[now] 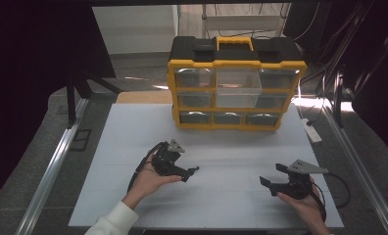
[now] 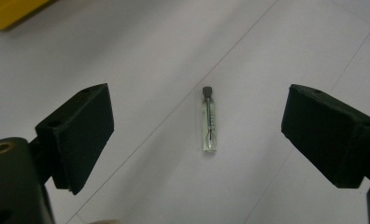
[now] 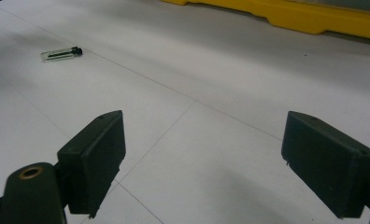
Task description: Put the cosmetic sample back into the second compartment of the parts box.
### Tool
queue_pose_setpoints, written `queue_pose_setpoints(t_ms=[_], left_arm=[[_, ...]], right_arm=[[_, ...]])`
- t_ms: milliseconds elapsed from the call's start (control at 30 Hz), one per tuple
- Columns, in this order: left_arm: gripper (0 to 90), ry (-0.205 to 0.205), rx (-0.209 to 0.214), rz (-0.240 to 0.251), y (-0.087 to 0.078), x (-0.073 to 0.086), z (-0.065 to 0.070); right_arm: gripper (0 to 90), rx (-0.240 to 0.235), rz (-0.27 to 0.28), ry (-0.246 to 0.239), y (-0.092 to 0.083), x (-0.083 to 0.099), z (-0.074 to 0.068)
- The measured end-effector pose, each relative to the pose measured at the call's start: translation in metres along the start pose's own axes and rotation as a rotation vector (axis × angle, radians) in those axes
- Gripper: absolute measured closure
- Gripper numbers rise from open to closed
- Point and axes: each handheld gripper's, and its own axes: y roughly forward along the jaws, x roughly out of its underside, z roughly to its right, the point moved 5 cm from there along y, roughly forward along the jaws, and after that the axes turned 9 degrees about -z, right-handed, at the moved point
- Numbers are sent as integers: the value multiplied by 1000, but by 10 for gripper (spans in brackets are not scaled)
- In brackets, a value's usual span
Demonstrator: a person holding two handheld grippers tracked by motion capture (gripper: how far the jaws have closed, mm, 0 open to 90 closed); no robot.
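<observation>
A: Where's the vial [image 2: 209,120]?
B: Flat on the worktop [image 1: 133,132], mid-board toward the near edge, framed between the left gripper [image 2: 197,135]'s wide-open jaws, untouched.
A: And the right gripper [image 3: 202,163]?
B: Jaws wide apart, holding nothing, well apart from the vial. Organizer [image 1: 236,83] sits at the far edge.

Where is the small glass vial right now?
In the left gripper view, the vial lies flat on the white table, untouched, ahead of the open left claw and between its jaws' lines.
</observation>
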Motion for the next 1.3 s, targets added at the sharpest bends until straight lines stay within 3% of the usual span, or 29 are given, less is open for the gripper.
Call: queue_pose_setpoints(t_ms=[533, 833, 1300], left_arm=[[117, 29, 21, -73, 21, -14, 3], [124, 35, 25, -124, 34, -14, 3], [238, 63, -7, -183, 45, -10, 2]], right_arm=[[139, 3, -3, -2, 1, 0, 0], [139, 5, -5, -3, 1, 0, 1], [140, 7, -6, -3, 1, 1, 1]])
